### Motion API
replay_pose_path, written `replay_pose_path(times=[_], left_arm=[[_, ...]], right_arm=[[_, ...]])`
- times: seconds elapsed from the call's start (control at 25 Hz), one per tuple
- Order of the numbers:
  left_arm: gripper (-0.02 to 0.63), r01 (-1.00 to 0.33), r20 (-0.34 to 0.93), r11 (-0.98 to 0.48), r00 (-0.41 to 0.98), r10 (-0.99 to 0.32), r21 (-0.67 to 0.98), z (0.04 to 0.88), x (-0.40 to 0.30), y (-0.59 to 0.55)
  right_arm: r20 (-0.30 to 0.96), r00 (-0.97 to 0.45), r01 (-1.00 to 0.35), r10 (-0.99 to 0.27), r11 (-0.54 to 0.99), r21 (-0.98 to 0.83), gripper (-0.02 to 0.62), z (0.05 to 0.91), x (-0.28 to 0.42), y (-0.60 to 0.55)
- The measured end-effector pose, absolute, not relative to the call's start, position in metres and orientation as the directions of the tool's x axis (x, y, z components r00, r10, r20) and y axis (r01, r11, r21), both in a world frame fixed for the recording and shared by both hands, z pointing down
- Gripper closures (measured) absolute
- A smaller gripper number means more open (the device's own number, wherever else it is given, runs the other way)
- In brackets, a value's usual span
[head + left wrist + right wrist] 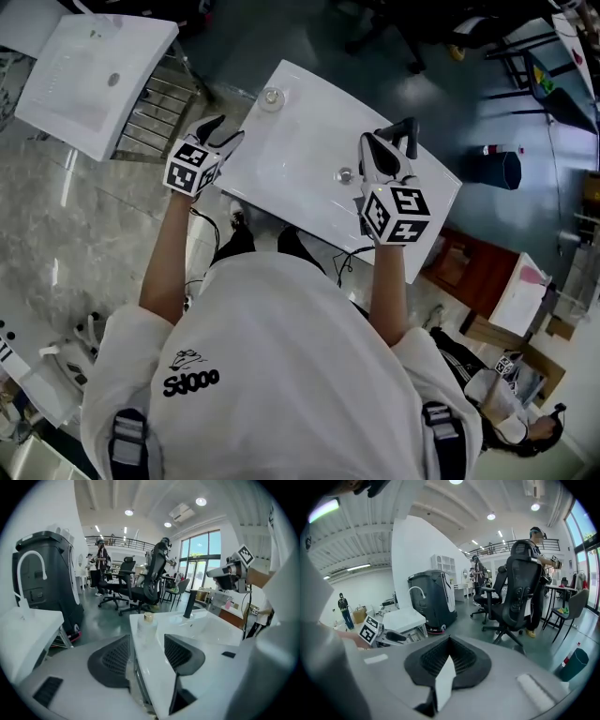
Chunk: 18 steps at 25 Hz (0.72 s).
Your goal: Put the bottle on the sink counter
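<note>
The bottle [272,97] [148,626] stands upright on the far left corner of the white sink desk [300,141], touching neither gripper. Your left gripper [228,129] [146,639] hovers near it, fingers apart, holding nothing. Your right gripper [368,142] [447,656] is above the basin, fingers closed together, empty.

Sink counter [309,155]: near edge was hidden under the person [281,366]. Bottle [272,97] was too small in head view to tell cap or contents. In left gripper view its clear body blurred into the white counter. Second sink [89,70] was cut off at the top-left edge. Bystander [506,412] was cut off at lower right.
</note>
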<state>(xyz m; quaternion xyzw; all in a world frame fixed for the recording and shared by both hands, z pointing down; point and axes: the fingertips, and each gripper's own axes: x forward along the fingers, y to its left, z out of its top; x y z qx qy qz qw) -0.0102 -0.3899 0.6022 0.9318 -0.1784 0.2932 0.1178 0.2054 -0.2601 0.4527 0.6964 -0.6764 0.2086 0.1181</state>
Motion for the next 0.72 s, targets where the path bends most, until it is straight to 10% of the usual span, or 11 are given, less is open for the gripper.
replay_pose_path(times=[0.72], left_arm=[[0.6,-0.502,0.197,-0.862,0.839,-0.506,-0.074,0.382,-0.03,-0.411]], right_arm=[[0.185,-0.064,-0.995,-0.981,0.077,0.063,0.584,0.33,0.187,-0.297]])
